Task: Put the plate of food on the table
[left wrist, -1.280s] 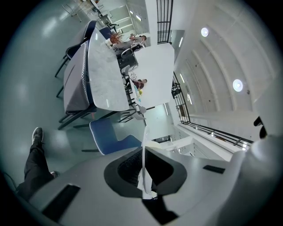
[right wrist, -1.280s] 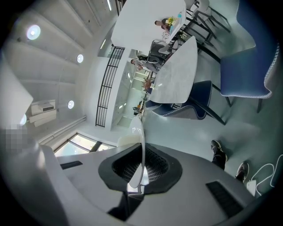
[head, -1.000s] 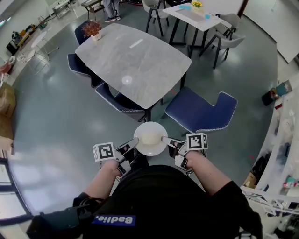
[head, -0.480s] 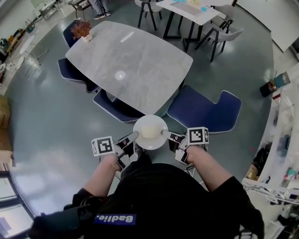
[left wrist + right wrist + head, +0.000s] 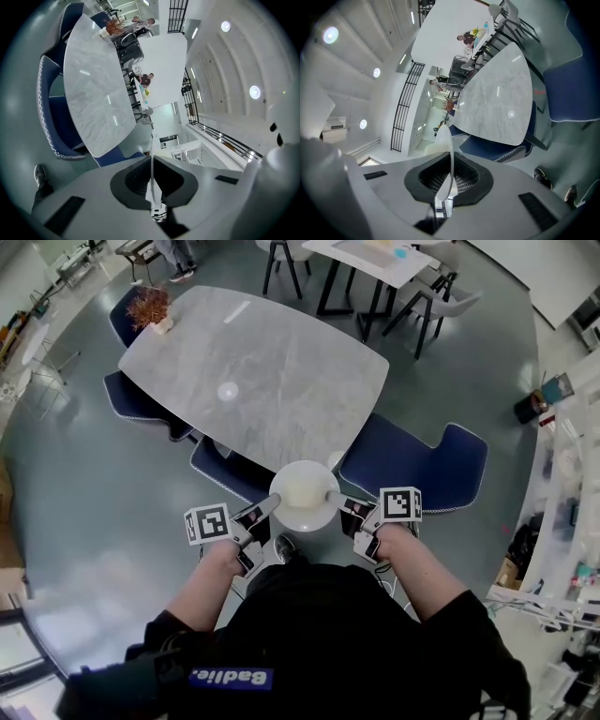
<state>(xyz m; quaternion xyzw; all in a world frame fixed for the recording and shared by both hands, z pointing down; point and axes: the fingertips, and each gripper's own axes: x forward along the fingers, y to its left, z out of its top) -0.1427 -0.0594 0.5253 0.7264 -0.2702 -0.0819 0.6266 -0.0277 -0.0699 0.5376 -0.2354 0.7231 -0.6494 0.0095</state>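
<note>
A white plate (image 5: 305, 512) with a pale lump of food (image 5: 300, 489) hangs level in front of the person's body, just short of the near corner of the grey marble table (image 5: 262, 371). My left gripper (image 5: 272, 505) is shut on the plate's left rim and my right gripper (image 5: 335, 497) on its right rim. In the left gripper view the plate (image 5: 151, 183) shows edge-on between the pads, with the table (image 5: 93, 93) beyond. The right gripper view shows the plate (image 5: 444, 159) pinched in the same way, the table (image 5: 501, 108) ahead.
Blue chairs stand at the table's near side (image 5: 417, 465), (image 5: 230, 470) and left side (image 5: 131, 395). A potted plant (image 5: 150, 307) sits at the table's far left corner and a small white round spot (image 5: 228, 391) near its middle. Shelving (image 5: 572, 521) lines the right.
The table and chairs have drawn closer as the person walks forward with the plate. Both grippers keep their hold on the rim.
</note>
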